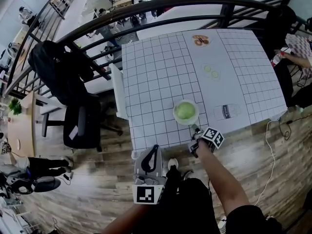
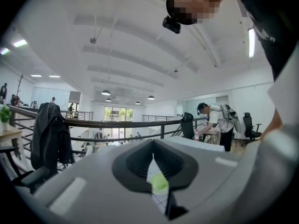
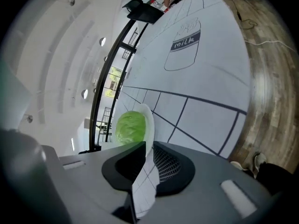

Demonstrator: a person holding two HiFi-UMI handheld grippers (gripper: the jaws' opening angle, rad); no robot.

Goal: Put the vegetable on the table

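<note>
While the left gripper (image 1: 156,149) hangs off the table edge with jaws together, the right gripper (image 1: 195,129) clamps the near rim of the white bowl (image 1: 175,113), which holds the green leafy vegetable (image 1: 185,111) on the white gridded tablecloth (image 1: 156,82) beside a printed milk-carton outline (image 1: 227,111).

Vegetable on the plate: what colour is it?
The vegetable is light green, clearest in the right gripper view.
</note>
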